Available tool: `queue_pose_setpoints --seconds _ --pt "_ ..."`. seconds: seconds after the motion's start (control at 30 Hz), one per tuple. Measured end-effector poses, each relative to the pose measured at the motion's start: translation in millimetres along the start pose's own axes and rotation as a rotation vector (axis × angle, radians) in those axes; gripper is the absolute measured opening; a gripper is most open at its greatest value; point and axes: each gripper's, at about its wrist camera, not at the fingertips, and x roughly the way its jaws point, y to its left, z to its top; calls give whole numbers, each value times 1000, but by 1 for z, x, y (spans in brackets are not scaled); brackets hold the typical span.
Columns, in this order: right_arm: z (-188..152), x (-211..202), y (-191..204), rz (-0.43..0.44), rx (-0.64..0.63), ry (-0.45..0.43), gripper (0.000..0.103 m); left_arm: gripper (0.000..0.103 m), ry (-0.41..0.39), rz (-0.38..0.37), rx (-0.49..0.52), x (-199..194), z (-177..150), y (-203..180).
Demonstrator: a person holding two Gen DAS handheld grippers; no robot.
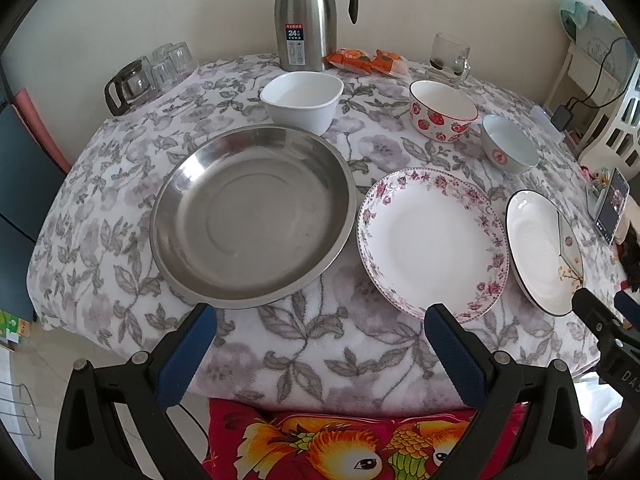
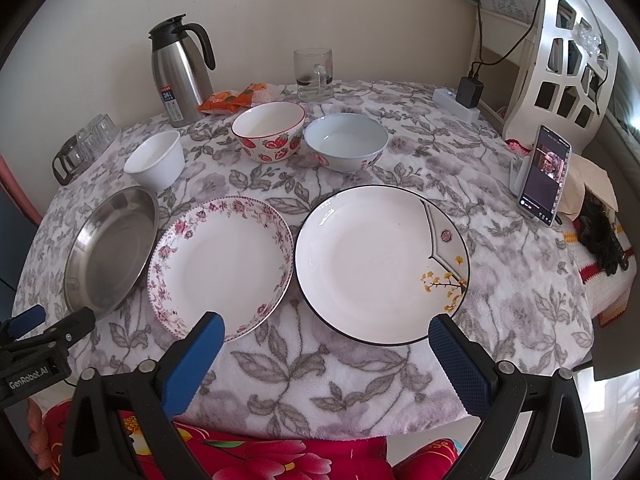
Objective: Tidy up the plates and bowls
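Left cam: left gripper (image 1: 316, 330) gaping wide, holding nothing, off the table's (image 1: 280, 332) near edge, steel pan (image 1: 252, 220) just ahead. Right cam: right gripper (image 2: 326, 342) also wide and empty; floral plate (image 2: 220, 266) and black-rimmed plate (image 2: 380, 264) along the near edge, three bowls (image 2: 268, 130) behind.

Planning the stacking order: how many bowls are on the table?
3, in the back row: plain white bowl left, strawberry-patterned bowl middle, pale blue bowl right. None appears hidden.
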Motion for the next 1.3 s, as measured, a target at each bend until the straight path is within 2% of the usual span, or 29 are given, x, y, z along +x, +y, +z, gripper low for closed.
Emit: queue_pose_setpoints --seconds 0.33,0.47,0.6,0.7,0.87,1.0,1.17,1.3 --pt "0 2 2 -7 -18 11 103 103 3 -29 -18 -2 2 3" --pt "6 -1 6 28 -32 -2 103 103 -4 -111 -87 -4 6 21" --pt "27 -16 13 35 -65 -102 103 103 -82 -79 -157 -15 18 52" --pt "48 -27 21 85 -66 -154 103 103 -160 -55 -232 -24 25 83" --pt "68 -32 47 186 -73 -190 103 103 -215 -55 -362 -23 28 133" --pt "70 -19 78 226 -123 -175 103 103 -241 -36 -421 -13 24 158" --pt "67 10 115 283 -173 -105 103 103 -251 -43 -446 5 18 178" --pt "68 35 139 322 -187 -55 103 103 -187 -73 -416 24 18 182"
